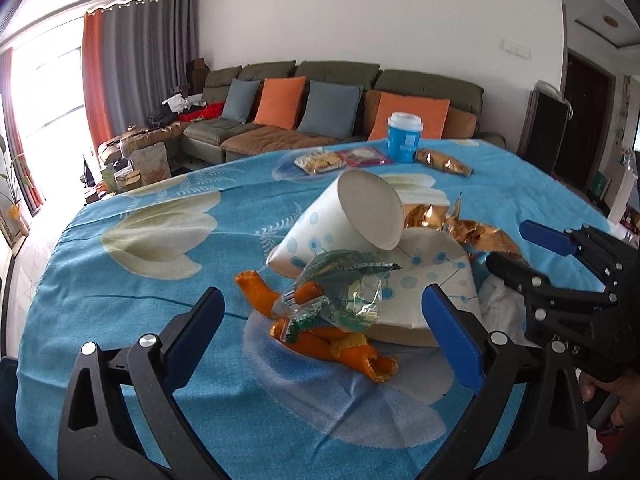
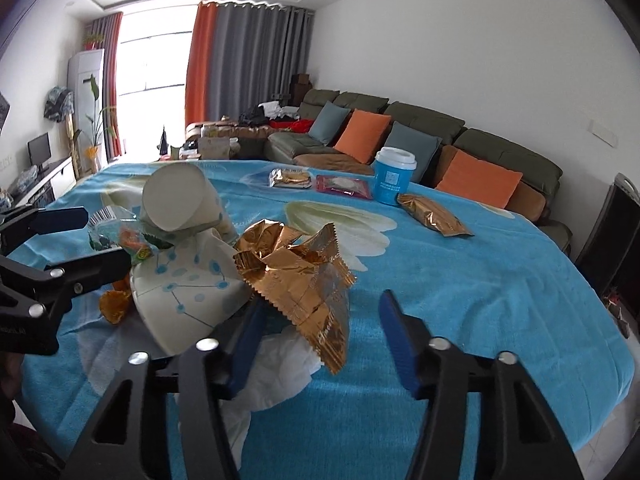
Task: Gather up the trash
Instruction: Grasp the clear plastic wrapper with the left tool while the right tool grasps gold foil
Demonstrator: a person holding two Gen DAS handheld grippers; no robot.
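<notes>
Both grippers, left gripper (image 1: pixel 320 320) and right gripper (image 2: pixel 324 332), stand apart near the table's (image 2: pixel 500 280) front edge; the gold wrapper (image 2: pixel 296 272), seemingly unpinched, could slip free.

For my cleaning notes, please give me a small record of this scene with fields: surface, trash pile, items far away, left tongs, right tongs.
surface: table with blue flowered cloth
trash pile: two paper cups, orange peel, clear wrapper, crumpled gold wrapper, white tissue
items far away: blue cup with white lid, cracker pack, pink packet, sealed gold packet
left tongs: open, around clear wrapper and peel, not pressing
right tongs: open, gold wrapper between the fingers, not yet pinched
</notes>
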